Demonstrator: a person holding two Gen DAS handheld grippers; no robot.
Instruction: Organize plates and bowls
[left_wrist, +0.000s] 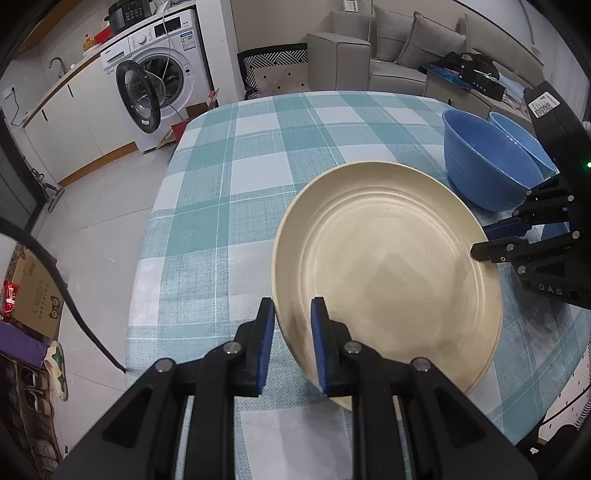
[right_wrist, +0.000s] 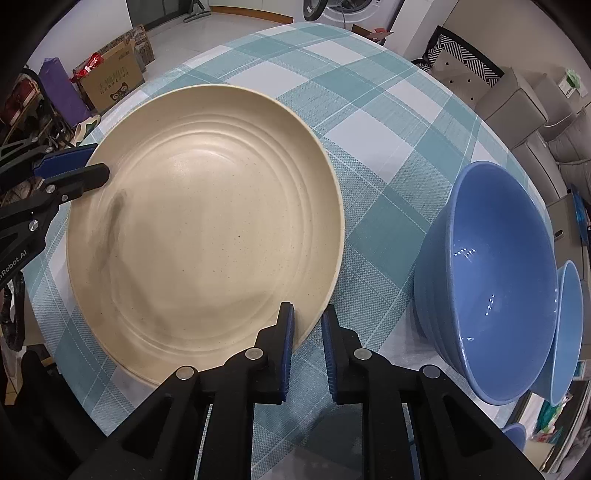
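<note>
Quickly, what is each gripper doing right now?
Left gripper: jaws shut on the rim of the cream plate.
Right gripper: jaws shut on the same plate's opposite rim.

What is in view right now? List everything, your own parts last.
plate: one, cream, on the tablecloth, rim between both tongs
bowls: two clear, blue, nested, beside the plate
tablecloth: one, teal and white check, over the table
washing machine: one, white, door open, beyond the table
sofa: one, grey, behind the table
cardboard box: one, brown, on the floor
left tongs: black with blue pads, shut on the plate's rim
right tongs: same, shut on the opposite rim
</note>
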